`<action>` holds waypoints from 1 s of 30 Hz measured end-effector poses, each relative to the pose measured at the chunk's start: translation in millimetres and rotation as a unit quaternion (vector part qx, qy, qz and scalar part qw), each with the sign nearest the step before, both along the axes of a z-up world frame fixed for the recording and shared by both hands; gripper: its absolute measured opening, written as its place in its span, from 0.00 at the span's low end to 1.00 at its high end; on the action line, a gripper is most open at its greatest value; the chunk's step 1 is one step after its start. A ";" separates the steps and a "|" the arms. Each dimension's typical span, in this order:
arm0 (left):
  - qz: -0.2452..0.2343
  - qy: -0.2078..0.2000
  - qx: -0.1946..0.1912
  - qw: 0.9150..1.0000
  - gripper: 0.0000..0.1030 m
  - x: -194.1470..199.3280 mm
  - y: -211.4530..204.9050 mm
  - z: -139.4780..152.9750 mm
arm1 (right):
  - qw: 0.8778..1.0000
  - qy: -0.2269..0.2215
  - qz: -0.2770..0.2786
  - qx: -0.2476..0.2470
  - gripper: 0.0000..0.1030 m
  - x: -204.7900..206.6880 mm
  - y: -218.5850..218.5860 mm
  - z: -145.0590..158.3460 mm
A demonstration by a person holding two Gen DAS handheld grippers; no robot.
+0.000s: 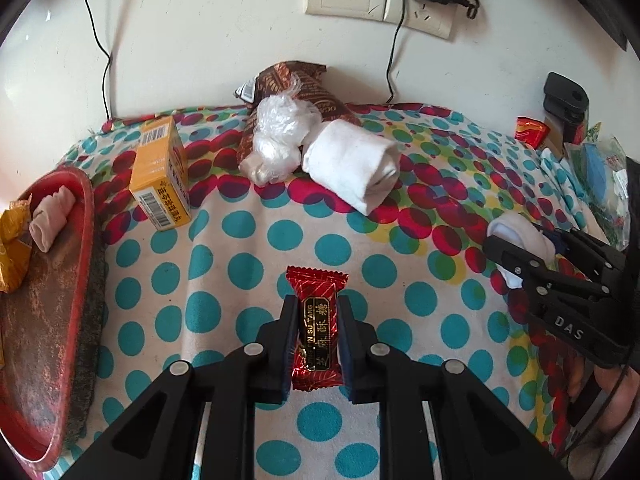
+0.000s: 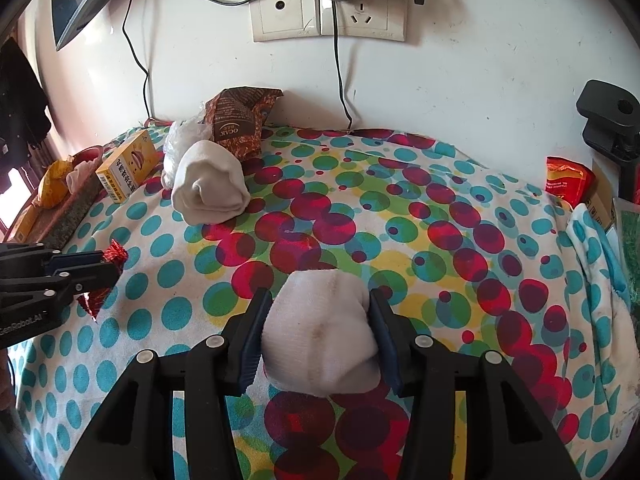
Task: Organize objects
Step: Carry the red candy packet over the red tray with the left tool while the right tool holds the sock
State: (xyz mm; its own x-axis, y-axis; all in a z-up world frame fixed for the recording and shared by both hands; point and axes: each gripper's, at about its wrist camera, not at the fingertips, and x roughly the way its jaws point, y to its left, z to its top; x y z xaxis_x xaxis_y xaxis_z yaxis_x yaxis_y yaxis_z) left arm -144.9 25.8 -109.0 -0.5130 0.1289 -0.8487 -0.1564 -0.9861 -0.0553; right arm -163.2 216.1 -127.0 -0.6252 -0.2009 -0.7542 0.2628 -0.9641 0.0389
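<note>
Left claw (image 1: 318, 330) pinches candy (image 1: 317, 320) near table's front edge, right claw (image 2: 320, 336) grips sock (image 2: 322, 332) mid-table; tray (image 1: 86, 216) at left edge part-filled, several items left.

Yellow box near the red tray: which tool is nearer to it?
Left. The left tool, shut on a red candy, sits nearer the yellow box; the right tool, gripping a white sock, is farther away.

I see a scuffed white wall (image 2: 480, 60) at the far side, wall sockets (image 2: 332, 12) with cables plugged in, and a polka-dot cloth (image 2: 400, 220) spread near.
</note>
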 end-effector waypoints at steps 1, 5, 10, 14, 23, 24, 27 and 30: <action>-0.001 0.002 -0.003 1.000 0.18 0.9 0.1 1.4 | 1.000 0.000 -0.001 0.001 0.45 0.0 -0.1 0.0; -0.001 0.004 -0.005 1.000 0.18 4.1 -3.0 5.8 | 1.000 -0.003 -0.001 0.001 0.45 -1.0 0.0 -0.7; 0.002 0.011 -0.010 1.000 0.18 9.5 -11.9 13.8 | 1.000 -0.002 -0.001 0.003 0.45 -0.5 -0.2 -0.9; 0.008 0.016 -0.018 1.000 0.18 13.9 -22.7 21.7 | 1.000 0.000 -0.002 0.003 0.45 0.3 -0.5 -0.6; 0.029 0.029 -0.025 0.999 0.18 23.3 -52.2 38.3 | 1.000 -0.004 -0.004 0.003 0.47 -1.8 0.7 -2.3; 0.032 0.031 -0.026 0.999 0.18 24.4 -55.8 40.6 | 1.000 -0.003 -0.003 0.006 0.47 -1.8 -0.1 -2.4; 0.039 0.037 -0.030 0.998 0.18 28.4 -67.6 47.8 | 1.000 -0.001 0.000 0.017 0.46 -1.0 -3.9 -2.7; 0.047 0.040 -0.035 0.997 0.18 32.2 -80.9 53.5 | 1.000 -0.004 -0.001 0.023 0.46 -2.1 -5.3 -3.8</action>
State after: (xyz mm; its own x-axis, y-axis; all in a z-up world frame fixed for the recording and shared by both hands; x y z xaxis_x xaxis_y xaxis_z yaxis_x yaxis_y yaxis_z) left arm -112.7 -55.1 -55.5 -0.5858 0.0186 -0.8103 -0.0647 -0.9976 0.0239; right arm -165.3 210.8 -130.8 -0.6199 -0.1651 -0.7671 0.2604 -0.9655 -0.0026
